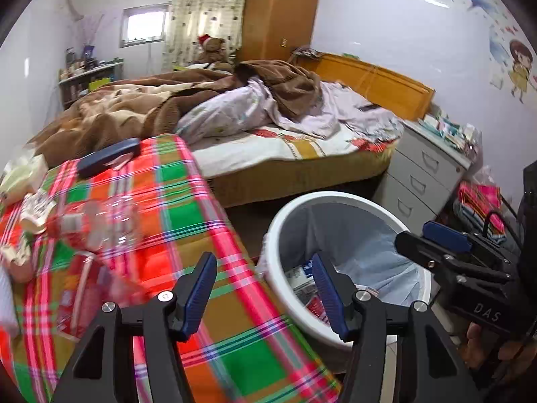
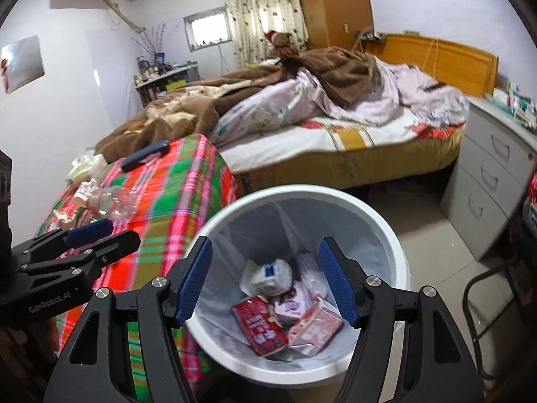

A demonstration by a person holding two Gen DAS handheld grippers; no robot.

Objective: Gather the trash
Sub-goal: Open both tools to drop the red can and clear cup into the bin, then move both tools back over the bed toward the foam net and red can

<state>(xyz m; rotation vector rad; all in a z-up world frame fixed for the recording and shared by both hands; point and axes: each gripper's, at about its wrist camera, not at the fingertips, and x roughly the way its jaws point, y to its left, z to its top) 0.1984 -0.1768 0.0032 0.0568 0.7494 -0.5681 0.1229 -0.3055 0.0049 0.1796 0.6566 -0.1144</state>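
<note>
Inside bin (image 2: 386, 235), cartons (image 2: 260, 324) clear rightward, apparently hidden leftward.

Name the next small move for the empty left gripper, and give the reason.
Probably swing the left gripper toward the crushed clear bottle on the plaid cloth: its jaws are open and empty, and loose trash remains there beside the white bin.

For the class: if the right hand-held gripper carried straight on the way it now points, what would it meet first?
Most likely the litter inside the white bin: the right hand-held gripper, jaws open and empty, points down into its mouth, at the red carton and the wrappers around it. Depth is hard to judge.
</note>
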